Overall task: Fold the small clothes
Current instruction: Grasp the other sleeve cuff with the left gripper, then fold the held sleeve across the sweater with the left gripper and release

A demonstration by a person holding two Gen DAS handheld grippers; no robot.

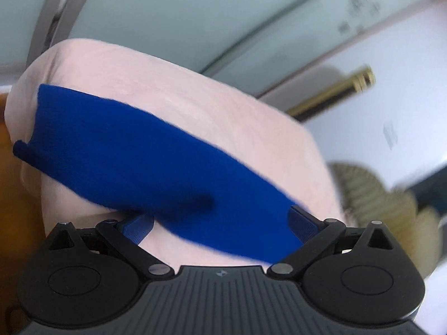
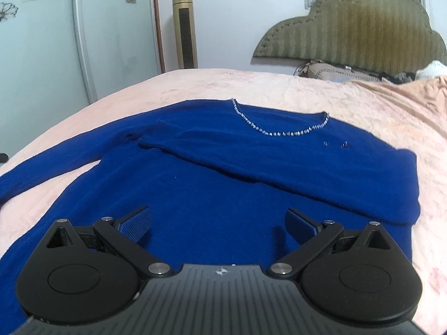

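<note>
A royal-blue knit sweater point(image 2: 212, 173) with a beaded neckline point(image 2: 279, 133) lies flat on a pink bedspread point(image 2: 363, 103). Its right sleeve point(image 2: 293, 173) is folded across the chest, while the left sleeve point(image 2: 36, 173) stretches out toward the left. My right gripper point(image 2: 219, 222) hovers open over the sweater's lower body, nothing between its blue pads point(image 2: 137, 223). In the tilted, blurred left wrist view, a blue sleeve point(image 1: 134, 162) lies across the pink bedspread point(image 1: 195, 103). My left gripper point(image 1: 220, 223) stands open just above that sleeve, holding nothing.
A padded olive headboard point(image 2: 357, 25) and a pillow point(image 2: 335, 74) stand at the far right. A gold tower fan point(image 2: 185, 28) and a flowered wardrobe door point(image 2: 56, 33) stand behind the bed. Bare bedspread lies to the right of the sweater.
</note>
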